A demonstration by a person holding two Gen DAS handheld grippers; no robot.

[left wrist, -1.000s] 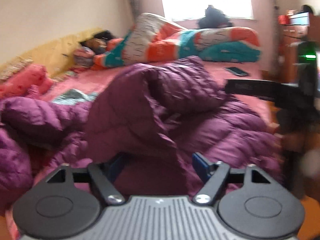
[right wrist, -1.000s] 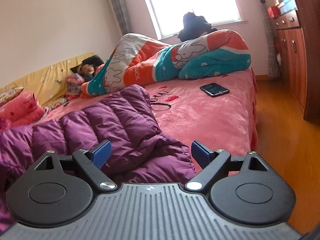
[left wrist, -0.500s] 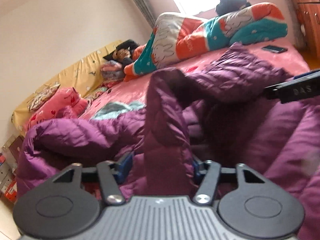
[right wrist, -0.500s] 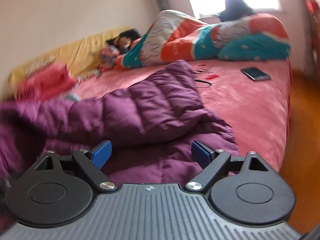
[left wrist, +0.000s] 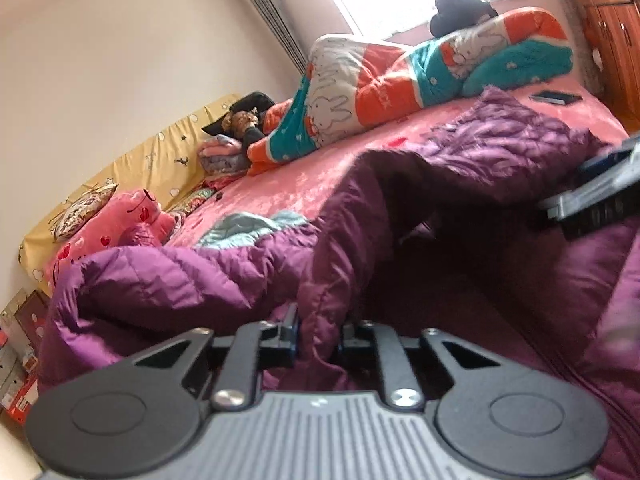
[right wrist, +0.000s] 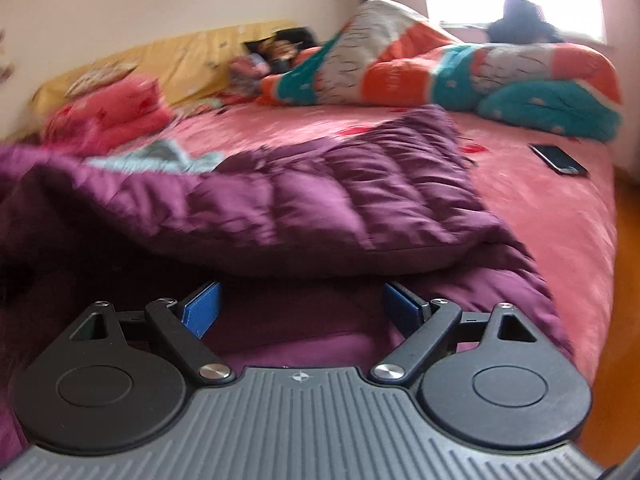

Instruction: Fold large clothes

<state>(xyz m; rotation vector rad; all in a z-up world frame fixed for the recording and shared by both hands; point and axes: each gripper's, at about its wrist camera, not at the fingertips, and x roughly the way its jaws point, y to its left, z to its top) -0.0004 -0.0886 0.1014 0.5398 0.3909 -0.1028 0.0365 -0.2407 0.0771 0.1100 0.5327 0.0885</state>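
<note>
Left gripper (left wrist: 318, 330): jaws just closed, pinched tight on a raised fold of the purple down coat (left wrist: 348, 240). Right gripper (right wrist: 302, 306): jaws wide apart, blue pads (right wrist: 202, 308) clear of fabric, poised just over the coat's near edge, nothing held. Coat sprawled and rumpled across the near half of the pink bed (right wrist: 540, 208). Beyond it, a dark phone (right wrist: 560, 160) flat on the bedspread, a rolled orange, teal and white quilt (left wrist: 400, 80) near the window, pink pillow (left wrist: 120, 224) against a yellow headboard cover (left wrist: 160, 160).
</note>
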